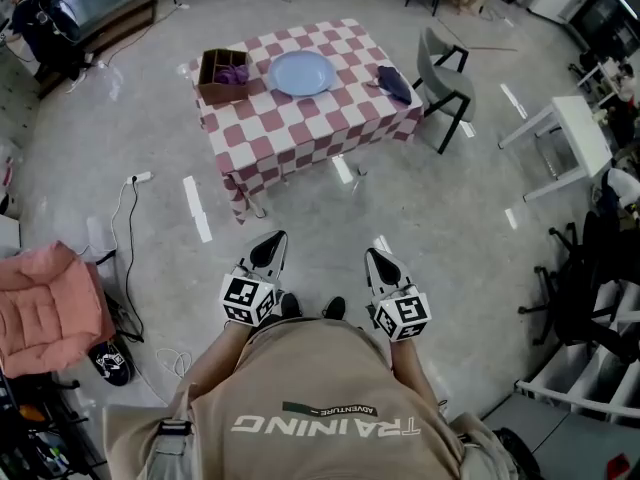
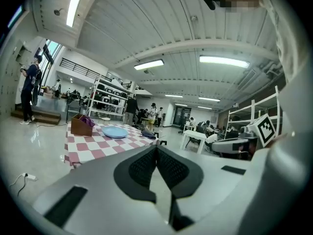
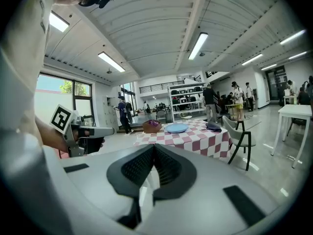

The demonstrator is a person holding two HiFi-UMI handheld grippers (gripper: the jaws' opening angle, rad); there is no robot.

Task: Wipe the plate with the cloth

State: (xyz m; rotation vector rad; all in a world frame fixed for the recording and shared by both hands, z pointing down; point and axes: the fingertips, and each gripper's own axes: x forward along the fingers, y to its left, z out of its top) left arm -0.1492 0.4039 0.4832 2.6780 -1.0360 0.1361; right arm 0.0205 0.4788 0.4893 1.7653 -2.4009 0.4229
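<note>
Plate [image 1: 301,72] lies on bench [image 1: 300,128], dark cloth [image 1: 394,83] seemingly at its three o'clock; left tongs [image 1: 271,243], right tongs [image 1: 377,258] both closed, empty.

A round, pale blue plate [image 1: 302,72] lies flat and empty near the middle of the red-and-white checked table [image 1: 300,128]. The dark blue cloth [image 1: 394,84] lies crumpled near the table's right edge, apart from the plate.
</note>
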